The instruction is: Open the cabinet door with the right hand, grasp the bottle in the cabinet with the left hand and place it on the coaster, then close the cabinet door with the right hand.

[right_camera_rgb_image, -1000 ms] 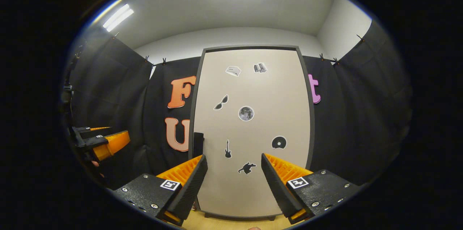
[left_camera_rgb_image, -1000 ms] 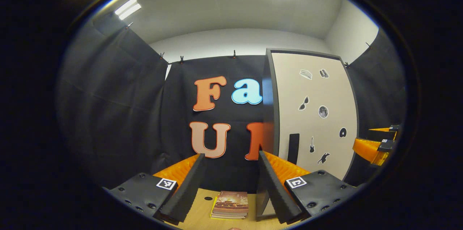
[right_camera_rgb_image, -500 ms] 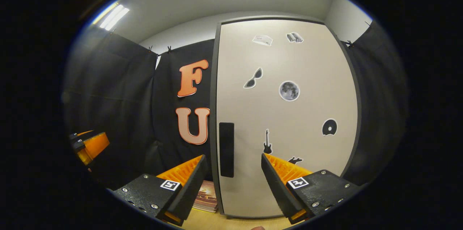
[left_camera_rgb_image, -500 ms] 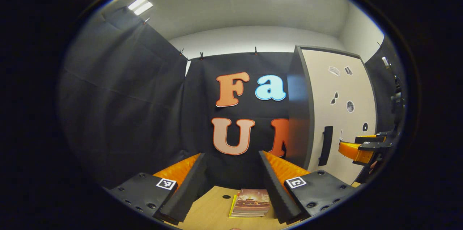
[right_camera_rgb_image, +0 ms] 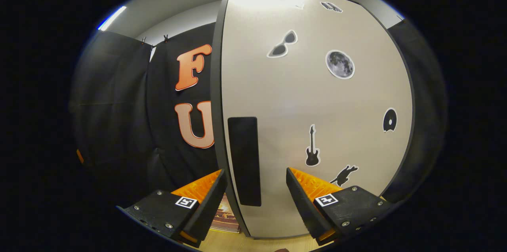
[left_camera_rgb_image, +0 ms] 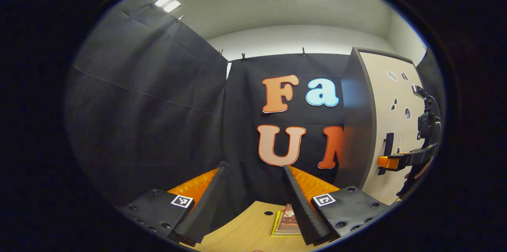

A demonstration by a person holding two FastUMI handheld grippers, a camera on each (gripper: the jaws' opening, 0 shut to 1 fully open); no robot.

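The cabinet door (right_camera_rgb_image: 317,97) is seen closed in the right gripper view, pale, set in a dark frame, with small stickers on it: sunglasses, a moon, a guitar, a disc and an animal shape. A dark upright handle (right_camera_rgb_image: 244,161) is mounted near the door's left edge. The bottle and the coaster cannot be made out, the door being closed.

The right gripper (right_camera_rgb_image: 255,200) is held close in front of the door, its two fingers spread apart with nothing between them. The handle is seen in the gap between the fingers, toward the left one; whether it is touched cannot be told.

In the left gripper view the cabinet (left_camera_rgb_image: 358,125) is seen at the right, its dark side panel facing the camera and the pale door front beyond it. The right gripper (left_camera_rgb_image: 390,161) is seen there just beside the handle (left_camera_rgb_image: 388,147), with part of the hand holding it at the view's edge.

The left gripper (left_camera_rgb_image: 253,208) is held well apart from the cabinet, above a wooden table (left_camera_rgb_image: 245,230), its fingers spread and empty. A book (left_camera_rgb_image: 288,224) is lying on the table, partly hidden behind the right-hand finger. A small dark hole (left_camera_rgb_image: 268,213) is seen in the tabletop near the book.
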